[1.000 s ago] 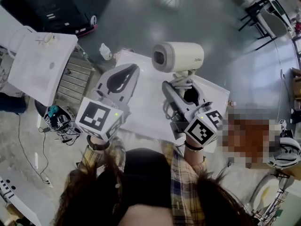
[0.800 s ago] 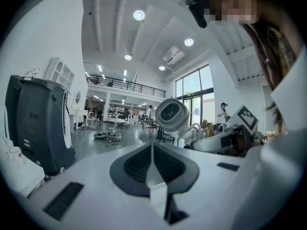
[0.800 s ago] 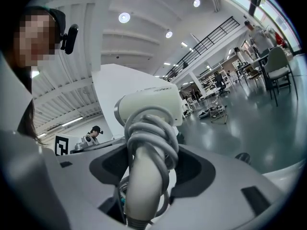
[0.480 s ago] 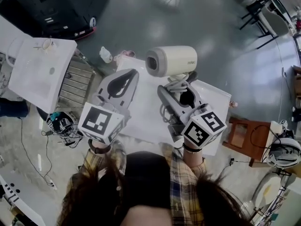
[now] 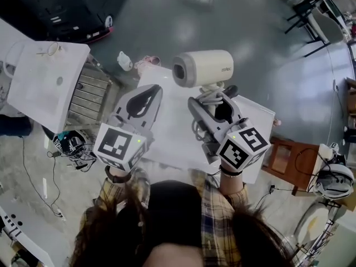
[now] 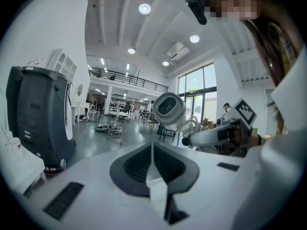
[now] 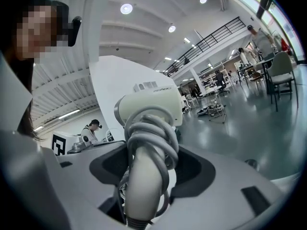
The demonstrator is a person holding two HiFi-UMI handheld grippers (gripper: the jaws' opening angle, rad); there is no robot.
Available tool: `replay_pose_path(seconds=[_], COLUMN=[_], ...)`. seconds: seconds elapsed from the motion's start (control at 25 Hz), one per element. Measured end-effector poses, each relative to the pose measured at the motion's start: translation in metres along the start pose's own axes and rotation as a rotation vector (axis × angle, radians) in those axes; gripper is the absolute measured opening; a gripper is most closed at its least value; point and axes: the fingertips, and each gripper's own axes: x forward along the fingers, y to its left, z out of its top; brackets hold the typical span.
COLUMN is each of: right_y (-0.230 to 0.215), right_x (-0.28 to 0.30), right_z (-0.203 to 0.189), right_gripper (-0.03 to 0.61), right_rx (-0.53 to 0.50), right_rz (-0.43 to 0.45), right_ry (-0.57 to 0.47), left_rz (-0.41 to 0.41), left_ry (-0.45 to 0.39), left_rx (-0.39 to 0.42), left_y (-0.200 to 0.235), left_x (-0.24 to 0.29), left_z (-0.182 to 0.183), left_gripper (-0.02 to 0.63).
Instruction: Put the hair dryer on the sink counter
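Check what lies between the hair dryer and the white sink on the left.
In the head view, a slatted metal rack beside the sink and a small white item on the floor lie between it and the hair dryer.

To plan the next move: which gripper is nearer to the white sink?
Left. The left gripper, shut and empty, is to the right of the sink, apart from it; the right gripper, holding the hair dryer, is farther right.
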Motion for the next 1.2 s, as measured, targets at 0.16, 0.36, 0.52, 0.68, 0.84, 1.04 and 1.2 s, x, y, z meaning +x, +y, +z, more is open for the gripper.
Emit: replay_pose_path(seconds=[0.16,0.36,0.52,0.68,0.84,1.04,1.2], right_y=[0.000,-0.003,-0.010,-0.015,-0.020,-0.026,-0.035], right_x=[0.019,0.034,0.039,0.055,0.072,0.088,0.095], right_z=[-0.005,-0.019,-0.031,-0.049,-0.067,-0.094,-0.107], right_gripper=[0.281,0.281,0.281,0.281,0.281,0.281,0.281], right_rx=[-0.030,-0.054,-0.043,-0.055,-0.077,-0.117,-0.152], right_rz=[0.013,0.028,0.043,0.049,0.063,0.076,0.092], right_ry=[0.037,0.094,0.132,0.188,0.237,0.311,0.347], left_rz=[0.020,0.036,0.033,0.027,0.026,0.029,0.034], left_ry=[0.011,0.026,0.049,0.067,0.077,0.103,0.121], left_rx=[-0.026,-0.051,-0.064,-0.084,-0.105,-0.140,-0.149], left_y=[0.014,0.020,0.012,0.013,0.014,0.014,0.012], left_x=[-0.007,-0.010,-0.007,-0.007,-0.006,-0.005,-0.005], left_z=[-0.009,-0.019,-0.031,-0.047,-0.058,-0.078,-0.086], left_gripper=[0.026,0.026,0.026,0.026,0.026,0.026,0.026])
